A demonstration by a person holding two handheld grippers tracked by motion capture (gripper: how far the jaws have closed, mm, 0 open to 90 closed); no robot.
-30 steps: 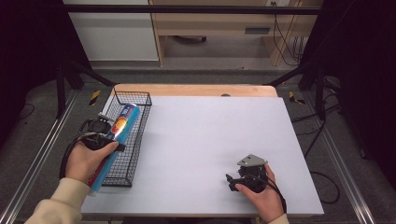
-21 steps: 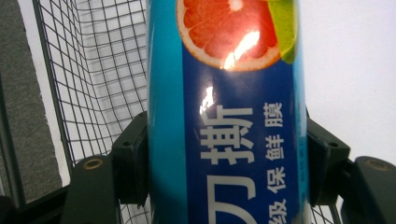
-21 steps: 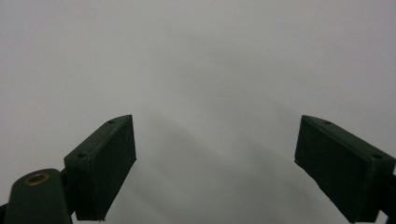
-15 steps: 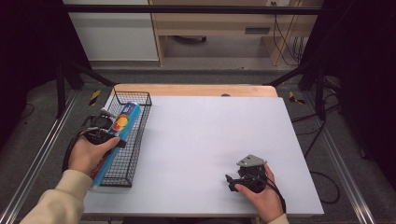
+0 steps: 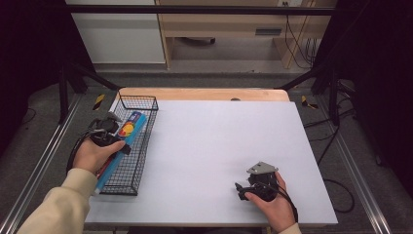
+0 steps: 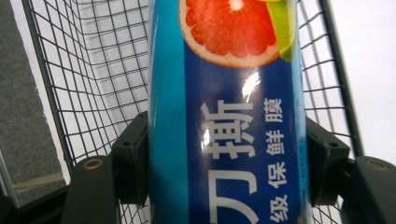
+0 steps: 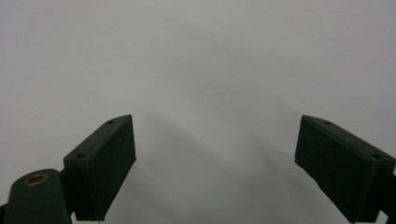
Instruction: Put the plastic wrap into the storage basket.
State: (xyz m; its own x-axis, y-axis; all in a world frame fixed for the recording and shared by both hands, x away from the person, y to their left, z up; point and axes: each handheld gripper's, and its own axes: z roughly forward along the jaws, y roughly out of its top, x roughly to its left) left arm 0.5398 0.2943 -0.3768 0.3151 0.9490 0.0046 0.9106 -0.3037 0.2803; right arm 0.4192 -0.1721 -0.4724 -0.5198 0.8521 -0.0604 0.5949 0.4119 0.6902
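A long blue box printed with a grapefruit slice lies slanted along the black wire basket at the table's left edge, its near end sticking out over the basket's front. My left gripper is shut on it. In the left gripper view both black jaws press the sides of the blue box, and my left gripper has basket mesh behind it. My right gripper rests near the front right of the white table, jaws pointing left. In the right gripper view my right gripper stands open with nothing between its jaws.
The white table top stretches between the basket and the right hand. A wooden strip runs along its far edge. Metal rails flank the table, and cables trail from both grippers.
My left hand has shifted a little toward the far side and sunk slightly, carrying the blue box lower into the basket. The right hand has stayed put.
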